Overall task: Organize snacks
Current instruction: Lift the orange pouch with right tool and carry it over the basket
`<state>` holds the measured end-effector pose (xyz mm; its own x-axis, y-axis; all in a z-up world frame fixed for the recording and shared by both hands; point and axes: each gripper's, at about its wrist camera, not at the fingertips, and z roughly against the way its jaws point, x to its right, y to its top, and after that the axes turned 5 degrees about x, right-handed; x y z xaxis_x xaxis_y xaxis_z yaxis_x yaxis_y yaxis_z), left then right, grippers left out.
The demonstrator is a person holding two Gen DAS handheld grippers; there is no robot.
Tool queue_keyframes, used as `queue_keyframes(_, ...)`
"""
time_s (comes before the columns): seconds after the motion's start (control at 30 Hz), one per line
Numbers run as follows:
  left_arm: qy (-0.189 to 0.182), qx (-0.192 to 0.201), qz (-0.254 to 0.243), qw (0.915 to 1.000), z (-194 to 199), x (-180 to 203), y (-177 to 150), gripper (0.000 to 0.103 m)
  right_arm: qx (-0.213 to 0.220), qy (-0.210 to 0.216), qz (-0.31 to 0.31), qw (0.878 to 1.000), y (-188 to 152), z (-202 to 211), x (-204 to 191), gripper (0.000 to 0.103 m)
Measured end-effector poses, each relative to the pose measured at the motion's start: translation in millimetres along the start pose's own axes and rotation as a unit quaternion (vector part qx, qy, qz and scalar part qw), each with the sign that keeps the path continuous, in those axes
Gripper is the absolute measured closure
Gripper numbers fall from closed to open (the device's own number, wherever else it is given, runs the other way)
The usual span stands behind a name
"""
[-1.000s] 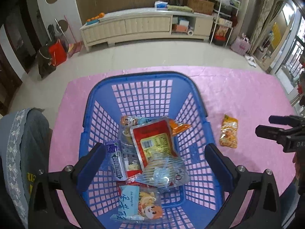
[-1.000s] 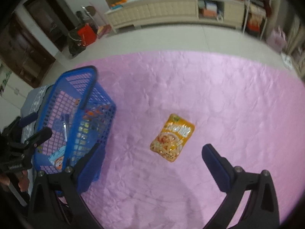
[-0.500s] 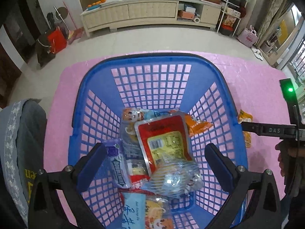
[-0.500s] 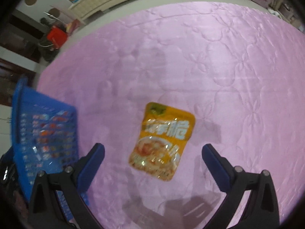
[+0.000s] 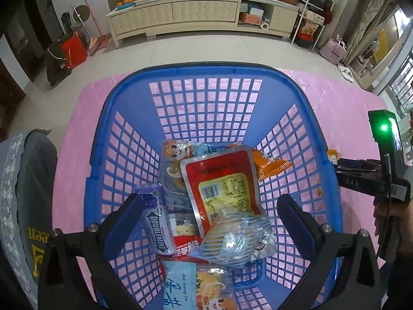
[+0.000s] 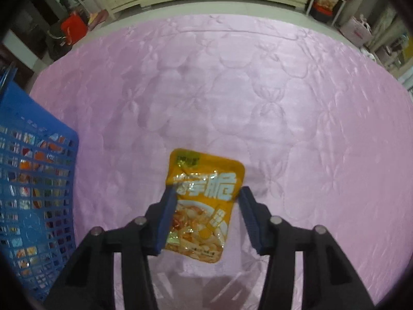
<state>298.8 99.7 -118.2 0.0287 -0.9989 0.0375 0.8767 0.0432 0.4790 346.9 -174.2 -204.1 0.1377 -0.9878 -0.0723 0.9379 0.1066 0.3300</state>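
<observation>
Two grippers, both aimed steeply down. Right gripper sits low over the pink cloth, jaws closing around a yellow pouch that lies flat on the cloth. Left pad looks at or on the pouch's left edge; right pad is just beside its right edge with a thin gap, so no firm pinch yet. Pouch is tilted a little, top end pointing away from the camera, bottom end under the fingers.

Blue basket stands on the cloth to the pouch's left, near but apart.

Left gripper hovers above the same basket, jaws spread wide, nothing between the pads. Inside the basket, a pile of snacks: red pouch on top in the middle, clear wrapper overlapping its near end, gum pack just beside the left pad, orange bag poking out behind the red pouch, light-blue pack at the near wall.

At the left view's right edge, a hand grips the other gripper's black handle. Grey fabric at the cloth's left edge.
</observation>
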Motion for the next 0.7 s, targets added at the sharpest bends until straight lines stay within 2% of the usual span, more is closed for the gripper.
queue_keyframes(0.1,0.001,-0.002,-0.004,1.0000,-1,6,-1,0.000,0.009,-0.001,0.025,1.000,-5,2,-2,0.060)
queue_keyframes(0.2,-0.002,-0.001,-0.005,1.0000,-1,9,-2,0.000,0.011,0.005,0.041,0.999,-2,-6,-21,0.071)
queue_keyframes(0.37,-0.007,-0.001,-0.006,1.0000,-1,12,-3,0.000,0.009,0.026,0.055,0.998,-1,-2,-27,0.074)
queue_keyframes(0.47,-0.011,0.002,-0.005,0.9999,2,14,-5,0.000,0.011,0.041,0.044,0.998,-4,1,-19,0.075)
queue_keyframes(0.6,-0.014,0.014,-0.005,0.9998,13,14,-7,0.000,0.022,0.050,0.026,0.998,-10,19,1,0.100)
queue_keyframes(0.7,-0.015,0.022,0.000,0.9997,22,13,-10,0.000,0.029,0.057,0.029,0.998,-17,31,9,0.100)
